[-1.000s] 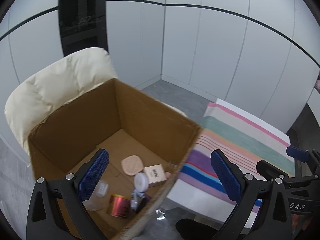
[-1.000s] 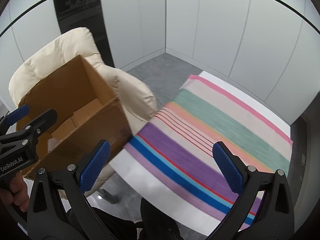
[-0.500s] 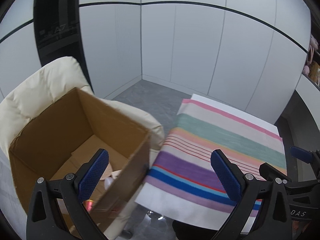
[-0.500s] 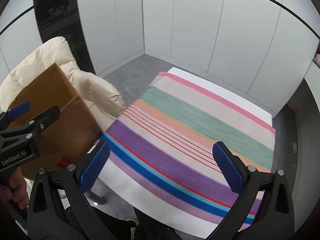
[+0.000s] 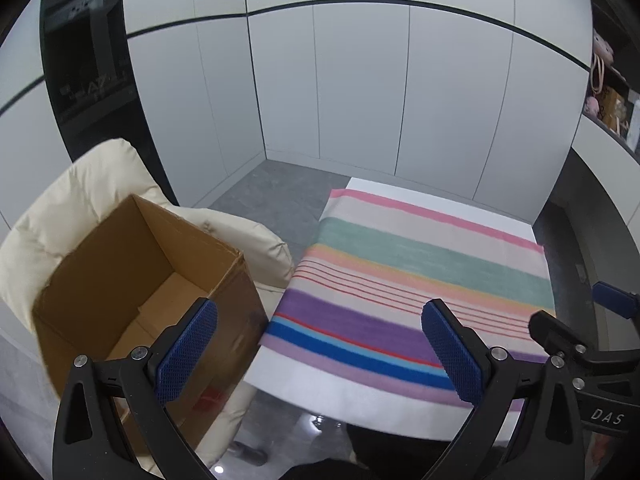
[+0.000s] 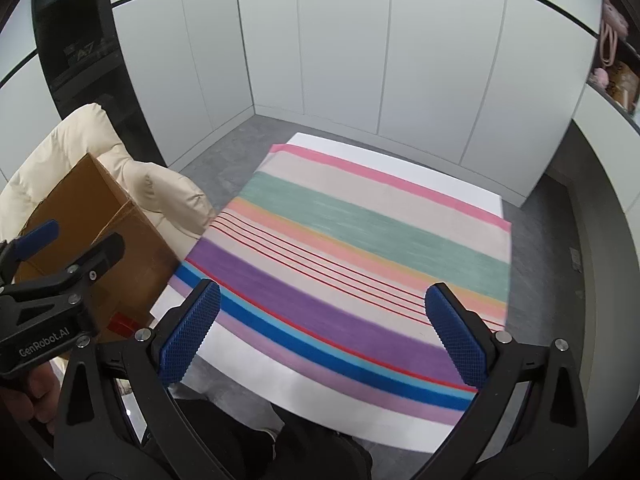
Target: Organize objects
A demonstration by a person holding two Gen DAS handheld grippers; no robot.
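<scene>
We hold the left gripper and right gripper with jaws wide apart, empty, above the striped cloth on the white table. The open cardboard box sits at nine o'clock on a cream cushioned chair.

The cardboard box floor is partly hidden behind its near wall and the left gripper finger. Shelf items are too small to identify.
</scene>
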